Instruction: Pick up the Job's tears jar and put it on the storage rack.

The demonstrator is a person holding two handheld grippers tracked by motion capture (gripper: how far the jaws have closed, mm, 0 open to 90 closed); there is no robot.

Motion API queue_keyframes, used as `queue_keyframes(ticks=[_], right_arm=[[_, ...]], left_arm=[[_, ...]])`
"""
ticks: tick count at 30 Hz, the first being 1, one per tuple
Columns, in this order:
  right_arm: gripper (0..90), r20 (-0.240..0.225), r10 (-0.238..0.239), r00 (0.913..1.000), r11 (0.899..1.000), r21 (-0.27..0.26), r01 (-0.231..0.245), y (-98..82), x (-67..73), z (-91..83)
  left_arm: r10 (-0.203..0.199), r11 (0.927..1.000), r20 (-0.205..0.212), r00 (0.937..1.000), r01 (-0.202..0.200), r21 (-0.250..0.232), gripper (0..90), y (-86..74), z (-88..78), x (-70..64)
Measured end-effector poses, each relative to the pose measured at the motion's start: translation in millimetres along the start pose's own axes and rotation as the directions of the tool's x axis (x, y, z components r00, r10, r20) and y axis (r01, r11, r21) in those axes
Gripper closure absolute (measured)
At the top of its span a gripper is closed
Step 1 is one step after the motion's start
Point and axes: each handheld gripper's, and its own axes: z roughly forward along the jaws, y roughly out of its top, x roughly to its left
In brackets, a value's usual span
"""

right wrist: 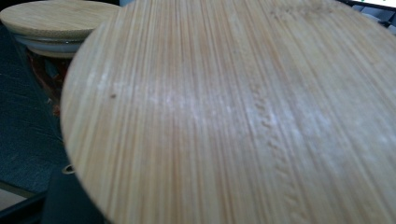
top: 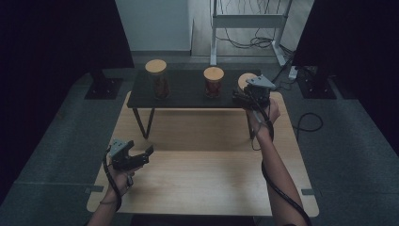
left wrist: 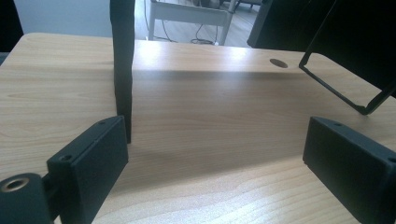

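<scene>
Three glass jars with bamboo lids stand on a low black shelf (top: 188,96): one at the left (top: 159,82), one in the middle (top: 213,84), one at the right end (top: 243,81). My right gripper (top: 245,96) is at the right jar, just under its lid. That lid (right wrist: 243,116) looms very close in the right gripper view, with the middle jar (right wrist: 51,18) behind it. One black finger (right wrist: 70,200) peeks out below the lid, and the grip is hidden. My left gripper (top: 143,156) (left wrist: 215,158) hovers open and empty over the wooden table (top: 202,165).
The shelf stands on thin black legs (left wrist: 122,70) at the far half of the table, one close ahead of my left gripper. A wire leg (left wrist: 345,98) shows at the right. Beyond the table are a white desk frame (top: 247,21) and floor cables.
</scene>
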Motion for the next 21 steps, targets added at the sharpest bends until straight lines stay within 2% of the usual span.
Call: queue_keyframes(ticks=[21], right_arm=[[25.0, 0.01, -0.005, 0.9999, 1.0, 0.004, 0.005, 1.6, -2.0, 16.6]], left_arm=[[-0.009, 1.0, -0.014, 0.9999, 0.009, 0.005, 6.3, -0.9, 1.3, 3.1]])
